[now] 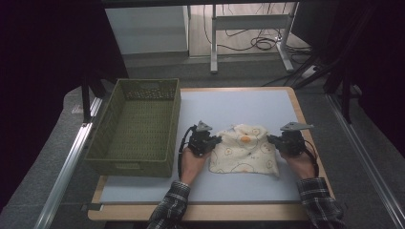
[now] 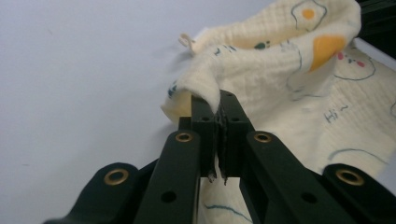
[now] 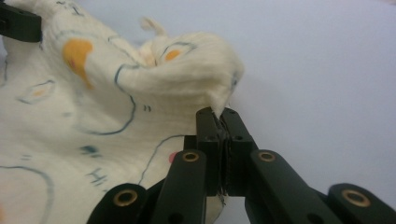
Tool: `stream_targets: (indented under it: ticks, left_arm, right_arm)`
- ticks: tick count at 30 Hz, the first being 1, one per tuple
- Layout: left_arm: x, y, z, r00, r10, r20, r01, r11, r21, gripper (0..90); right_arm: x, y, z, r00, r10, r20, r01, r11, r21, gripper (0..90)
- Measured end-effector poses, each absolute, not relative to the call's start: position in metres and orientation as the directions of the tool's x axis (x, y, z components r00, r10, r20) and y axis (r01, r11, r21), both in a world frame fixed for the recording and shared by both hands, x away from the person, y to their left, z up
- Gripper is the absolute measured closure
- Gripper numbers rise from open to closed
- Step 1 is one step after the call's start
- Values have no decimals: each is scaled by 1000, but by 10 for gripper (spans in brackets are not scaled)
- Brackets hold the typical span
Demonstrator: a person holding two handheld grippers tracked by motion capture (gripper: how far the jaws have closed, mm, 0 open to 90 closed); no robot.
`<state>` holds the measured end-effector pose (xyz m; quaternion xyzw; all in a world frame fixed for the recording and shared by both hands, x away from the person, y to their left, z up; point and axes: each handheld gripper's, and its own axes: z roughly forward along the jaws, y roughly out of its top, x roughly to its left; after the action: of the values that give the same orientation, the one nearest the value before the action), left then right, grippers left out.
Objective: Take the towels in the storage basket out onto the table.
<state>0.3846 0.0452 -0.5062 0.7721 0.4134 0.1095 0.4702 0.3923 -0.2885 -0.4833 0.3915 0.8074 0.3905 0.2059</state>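
Green woven basket at the 9 o'clock side of the worktop, long axis running 12 to 6, nothing visible inside. Slotted handle cut-outs in both end walls. Basket's left wall overhanging the worktop edge.

Worktop surface pale blue-grey, wooden border visible at 12, 3 and 6 o'clock.

Silver metal rail on the floor at 8 o'clock, running diagonally; matching rail at 4 o'clock.

Grey carpeted floor all round.

White table legs at 12 o'clock beyond the worktop, black cables looped on the floor beneath. White panel at 11 o'clock. Dark curtain at 10 o'clock, dark stand legs at 2 o'clock.
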Motion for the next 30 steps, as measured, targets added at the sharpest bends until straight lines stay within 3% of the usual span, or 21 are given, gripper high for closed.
stream_targets:
  ticks: [6,11,13,15,18,22,30]
  left_arm:
    - [353,52,-492,656,728,-200,520,-243,819,869]
    - [320,57,-511,669,710,-219,564,-293,772,838]
    - [312,59,-520,670,704,-234,582,-303,754,769]
    - [308,60,-522,661,720,-209,574,-307,759,644]
    - [310,63,-510,645,737,-200,551,-268,790,499]
    - [323,62,-489,631,753,-185,513,-227,828,409]
    - [373,34,-496,639,737,-220,564,-254,786,439]
  right_arm:
    - [359,-294,-452,-637,769,-60,427,416,803,876]
    - [329,-297,-473,-672,740,-35,463,456,760,871]
    - [320,-297,-486,-682,731,-29,472,469,746,867]
    - [314,-296,-498,-687,726,-20,484,479,732,863]
    - [309,-296,-509,-690,723,-12,499,489,715,862]
    - [302,-300,-510,-690,724,6,508,478,716,852]
    - [303,-316,-482,-671,741,-16,479,451,753,739]
